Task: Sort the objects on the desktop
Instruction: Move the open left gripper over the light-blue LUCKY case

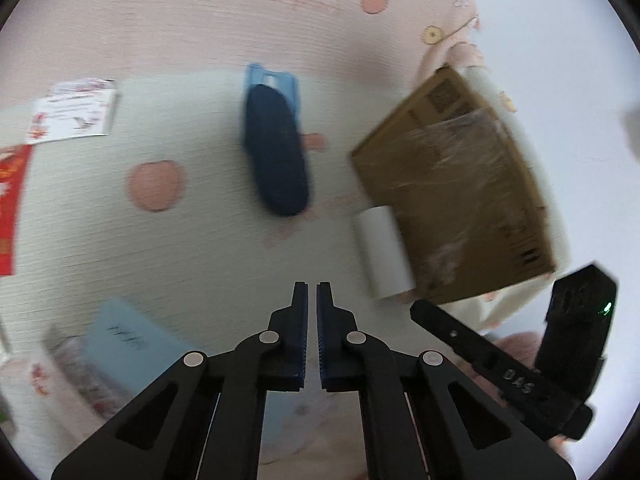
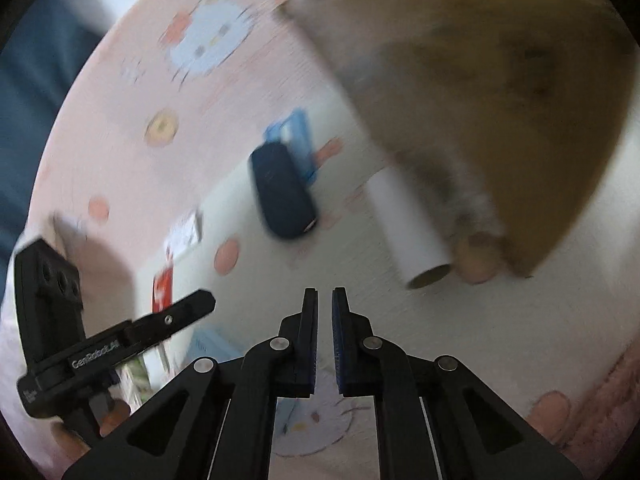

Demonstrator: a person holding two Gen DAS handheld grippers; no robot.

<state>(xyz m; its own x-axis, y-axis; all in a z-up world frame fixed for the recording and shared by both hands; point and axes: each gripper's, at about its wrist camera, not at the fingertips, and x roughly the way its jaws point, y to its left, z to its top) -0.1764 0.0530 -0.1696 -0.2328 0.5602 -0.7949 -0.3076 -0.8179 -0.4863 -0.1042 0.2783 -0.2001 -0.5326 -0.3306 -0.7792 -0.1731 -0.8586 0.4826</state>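
Observation:
A dark blue oval case (image 1: 276,152) lies on a light blue flat item (image 1: 276,80) on the patterned cloth; it also shows in the right wrist view (image 2: 284,192). A white paper roll (image 1: 384,252) lies beside a brown cardboard box (image 1: 460,184); the roll (image 2: 408,224) and box (image 2: 480,92) also show blurred in the right wrist view. My left gripper (image 1: 312,292) is shut and empty, above the cloth short of the case. My right gripper (image 2: 325,296) is shut and empty, left of the roll's open end. Each gripper shows in the other's view, the right one (image 1: 520,364) and the left one (image 2: 80,344).
A white printed card (image 1: 74,110) and a red packet (image 1: 12,204) lie at the left. A light blue booklet (image 1: 132,340) and a patterned packet (image 1: 76,376) lie near left. The cloth's edge (image 1: 472,28) falls off at the right. Both views are motion-blurred.

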